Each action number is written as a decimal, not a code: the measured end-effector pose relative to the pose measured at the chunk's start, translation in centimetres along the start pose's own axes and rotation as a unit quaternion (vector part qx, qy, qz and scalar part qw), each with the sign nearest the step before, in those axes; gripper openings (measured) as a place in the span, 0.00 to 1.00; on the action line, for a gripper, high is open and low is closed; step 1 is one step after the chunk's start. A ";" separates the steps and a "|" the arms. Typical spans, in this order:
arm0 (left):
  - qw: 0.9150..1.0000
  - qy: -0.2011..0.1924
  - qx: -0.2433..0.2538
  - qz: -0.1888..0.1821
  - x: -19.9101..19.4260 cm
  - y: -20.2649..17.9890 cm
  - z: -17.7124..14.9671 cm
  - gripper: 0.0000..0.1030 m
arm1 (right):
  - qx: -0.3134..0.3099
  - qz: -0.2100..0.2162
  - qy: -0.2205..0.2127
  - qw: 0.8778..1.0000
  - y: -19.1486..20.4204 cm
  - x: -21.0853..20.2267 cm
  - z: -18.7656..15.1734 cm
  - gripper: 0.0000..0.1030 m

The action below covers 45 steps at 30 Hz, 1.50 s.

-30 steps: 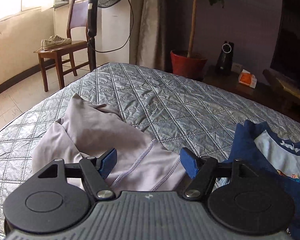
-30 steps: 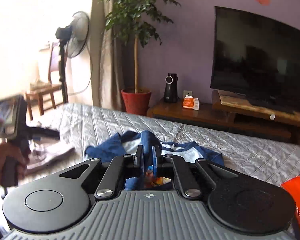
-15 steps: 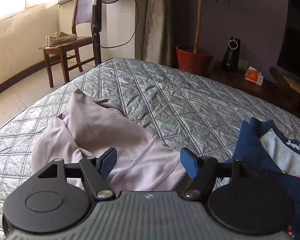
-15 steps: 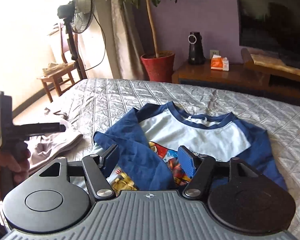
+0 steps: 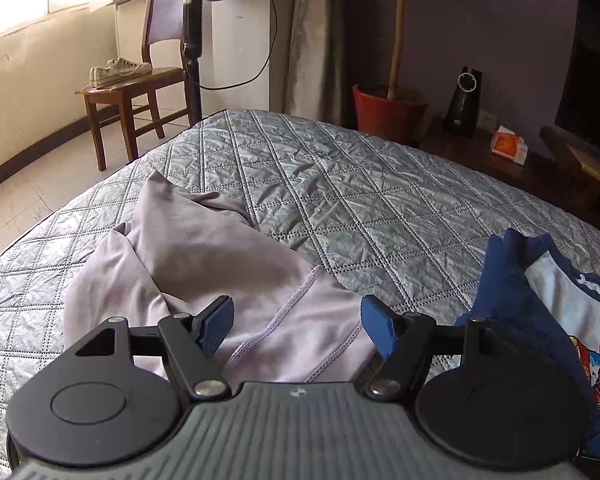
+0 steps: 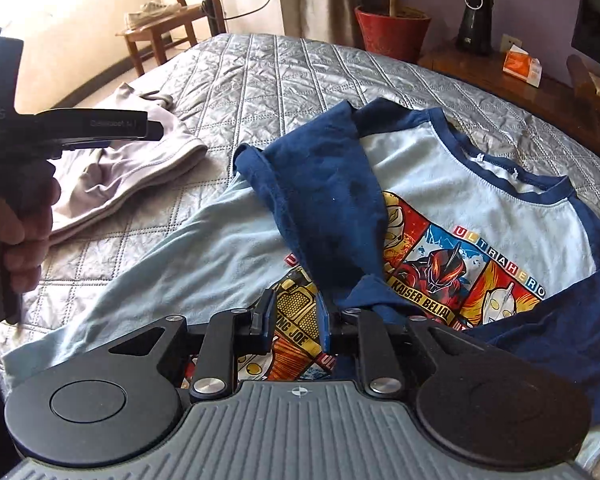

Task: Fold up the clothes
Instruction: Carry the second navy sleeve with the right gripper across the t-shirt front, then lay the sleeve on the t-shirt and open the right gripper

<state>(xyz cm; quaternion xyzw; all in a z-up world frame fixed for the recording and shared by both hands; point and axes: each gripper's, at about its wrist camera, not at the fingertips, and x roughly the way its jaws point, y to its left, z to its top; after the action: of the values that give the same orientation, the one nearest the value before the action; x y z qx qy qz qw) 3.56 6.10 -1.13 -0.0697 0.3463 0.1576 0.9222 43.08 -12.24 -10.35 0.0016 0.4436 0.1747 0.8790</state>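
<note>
Right hand-held gripper: I see its jaws closing just above the blue T-shirt, pads not yet pinching cloth. That soft shirt lies on the quilted grey bed, its navy sleeve folded over the print, hem hidden. Left hand-held gripper is released over the crumpled lilac garment.
</note>
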 end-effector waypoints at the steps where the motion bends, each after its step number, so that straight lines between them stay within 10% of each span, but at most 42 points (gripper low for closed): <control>1: 1.000 0.000 0.000 0.001 0.0 0.0 0.0 0.65 | 0.005 0.016 -0.014 1.000 0.1 -0.6 0.0 0.28; 6: 1.000 0.003 -0.001 0.001 0.2 0.0 0.0 0.65 | -0.062 -0.008 -0.011 0.998 1.9 -1.5 0.3 0.31; 9: 1.000 0.001 0.002 -0.001 0.1 -0.2 0.0 0.65 | -0.069 -0.056 -0.064 0.994 1.1 -2.3 0.8 0.75; 12: 1.000 0.001 0.009 0.000 0.2 -0.4 -0.1 0.65 | -0.088 -0.087 -0.038 0.992 0.0 -0.7 1.4 0.74; 14: 1.000 0.003 0.007 0.002 0.3 -0.3 -0.1 0.65 | -0.108 -0.108 0.006 0.988 -0.5 1.1 1.0 0.51; 15: 1.000 0.004 0.005 0.003 0.3 -0.3 -0.1 0.65 | -0.102 -0.096 0.022 0.990 -0.9 1.6 0.9 0.04; 23: 1.000 0.001 0.003 0.015 0.3 -0.1 0.0 0.67 | -0.206 -0.170 -0.159 0.951 5.4 -6.1 1.1 0.06; 27: 1.000 0.005 0.002 0.012 0.3 0.0 0.0 0.67 | -0.286 -0.140 -0.039 0.947 9.3 -3.5 -3.1 0.11; 33: 1.000 0.007 0.007 0.008 0.3 -0.1 0.0 0.67 | -0.178 -0.037 0.017 0.983 8.6 -4.0 -5.4 0.61; 38: 1.000 -0.001 0.001 0.019 0.1 -0.1 0.0 0.67 | -0.002 0.000 -0.092 0.996 3.4 -6.9 -1.3 0.60; 41: 0.999 -0.011 -0.017 0.037 0.0 0.5 0.2 0.67 | 0.071 -0.012 -0.131 0.989 0.7 -5.1 2.4 0.36; 45: 0.998 -0.014 -0.026 0.050 0.1 0.9 0.4 0.67 | 0.097 0.001 -0.104 0.990 0.2 1.4 5.8 0.37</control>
<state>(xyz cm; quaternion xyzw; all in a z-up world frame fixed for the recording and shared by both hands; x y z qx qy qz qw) 3.60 7.10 -0.91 -0.0738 0.3321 0.2130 0.9159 48.28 -10.70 -7.88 0.1049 0.3647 0.1305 0.9159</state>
